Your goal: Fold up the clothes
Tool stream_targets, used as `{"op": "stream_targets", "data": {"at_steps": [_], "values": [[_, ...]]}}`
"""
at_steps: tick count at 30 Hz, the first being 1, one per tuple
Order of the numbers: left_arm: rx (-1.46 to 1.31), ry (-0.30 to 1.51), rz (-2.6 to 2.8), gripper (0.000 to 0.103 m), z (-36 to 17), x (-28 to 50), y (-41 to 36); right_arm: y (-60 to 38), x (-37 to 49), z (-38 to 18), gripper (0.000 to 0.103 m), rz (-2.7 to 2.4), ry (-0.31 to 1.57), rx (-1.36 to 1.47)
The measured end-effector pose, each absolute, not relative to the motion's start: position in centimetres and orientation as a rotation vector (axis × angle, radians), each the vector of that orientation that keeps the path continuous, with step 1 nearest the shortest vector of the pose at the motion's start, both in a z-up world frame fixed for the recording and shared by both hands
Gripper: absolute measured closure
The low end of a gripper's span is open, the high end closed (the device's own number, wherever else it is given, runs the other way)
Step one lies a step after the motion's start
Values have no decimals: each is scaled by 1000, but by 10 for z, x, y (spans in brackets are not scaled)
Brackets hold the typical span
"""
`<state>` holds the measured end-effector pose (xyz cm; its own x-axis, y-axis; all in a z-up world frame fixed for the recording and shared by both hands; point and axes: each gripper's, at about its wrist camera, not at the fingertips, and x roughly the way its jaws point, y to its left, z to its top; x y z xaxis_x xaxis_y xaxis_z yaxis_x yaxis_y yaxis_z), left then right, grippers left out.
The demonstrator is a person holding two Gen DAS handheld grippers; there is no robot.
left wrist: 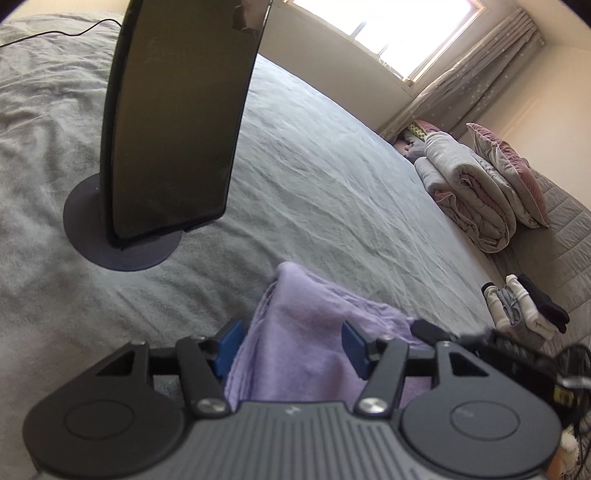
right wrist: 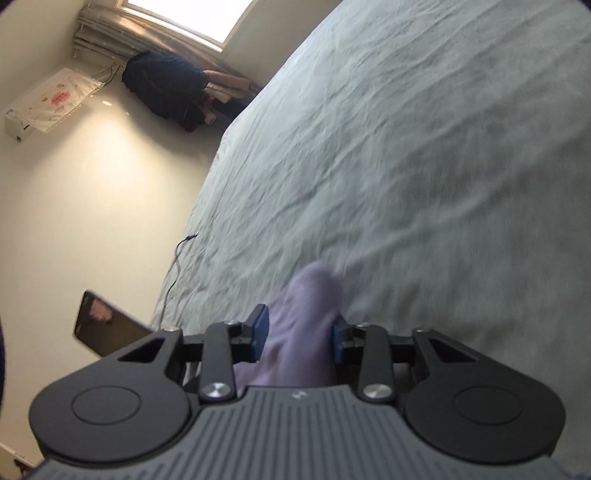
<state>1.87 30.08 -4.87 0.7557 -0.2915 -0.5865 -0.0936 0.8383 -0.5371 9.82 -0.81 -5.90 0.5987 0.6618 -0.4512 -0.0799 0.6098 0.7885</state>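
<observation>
Lilac cloth [left wrist: 306, 332], one soft bunched piece, lies on the grey bed [left wrist: 332, 192] between both my claws: left claw [left wrist: 293, 345] spread around it, right claw [right wrist: 300, 334] pinching its fold.

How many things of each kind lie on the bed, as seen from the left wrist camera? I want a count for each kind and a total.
Lilac cloth: 1
Tablet on a round stand: 1
Black cable: 1
Rolled quilt: 1
Pink pillow: 1
Small pile of folded clothes: 1
Total: 6
</observation>
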Motion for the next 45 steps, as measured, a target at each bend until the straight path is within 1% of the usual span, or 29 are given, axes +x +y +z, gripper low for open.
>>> {"op": "stream_targets", "data": {"at_steps": [1, 3, 4, 5, 7, 8, 9, 10, 13, 18, 20, 21, 22, 25, 26, 27, 31, 32, 35, 41, 45], "values": [[-571, 713, -114, 43, -49, 18, 301, -9, 104, -59, 87, 470, 815, 788], [-556, 708, -107, 44, -48, 18, 301, -9, 113, -56, 92, 428, 798, 751], [-551, 704, -97, 45, -46, 16, 301, -9, 115, -53, 91, 410, 789, 733], [-546, 700, -87, 45, -45, 14, 302, -10, 114, -49, 80, 400, 778, 710], [-520, 687, -57, 45, -40, 10, 302, -15, 105, -39, 75, 404, 750, 669], [-491, 674, -31, 45, -38, 6, 301, -17, 99, -35, 67, 419, 738, 654], [-460, 663, -13, 45, -35, 2, 300, -18, 92, -32, 64, 435, 726, 634], [-430, 650, 4, 45, -32, -3, 299, -17, 83, -28, 62, 454, 712, 600], [-369, 604, 33, 47, -21, -19, 296, -3, 51, -15, 62, 508, 666, 455], [-293, 553, 77, 61, -10, -44, 292, 27, 7, -11, 62, 576, 590, 246], [-291, 564, 65, 69, -13, -52, 294, 41, -4, -12, 62, 588, 570, 174], [-290, 572, 59, 71, -15, -55, 295, 44, -9, -14, 62, 594, 566, 146], [-283, 590, 59, 76, -18, -55, 296, 43, -13, -16, 62, 598, 566, 122], [-238, 647, 131, 79, -29, -52, 295, 53, -22, -26, 62, 586, 567, 44], [-228, 664, 170, 83, -31, -53, 300, 55, -26, -29, 62, 577, 567, 25], [-244, 674, 187, 84, -31, -54, 306, 54, -32, -31, 62, 565, 566, 13], [-478, 653, 97, 84, -28, -68, 339, 42, -51, -27, 62, 537, 552, 57], [-525, 650, 59, 82, -27, -70, 344, 39, -57, -25, 62, 531, 544, 65], [-599, 649, -26, 80, -23, -75, 350, 32, -72, -20, 62, 521, 516, 58], [-530, 679, -92, 80, -14, -74, 332, 26, -78, -22, 61, 527, 527, 50], [-494, 712, -88, 80, -19, -68, 326, 27, -78, -25, 60, 527, 540, 46]]}}
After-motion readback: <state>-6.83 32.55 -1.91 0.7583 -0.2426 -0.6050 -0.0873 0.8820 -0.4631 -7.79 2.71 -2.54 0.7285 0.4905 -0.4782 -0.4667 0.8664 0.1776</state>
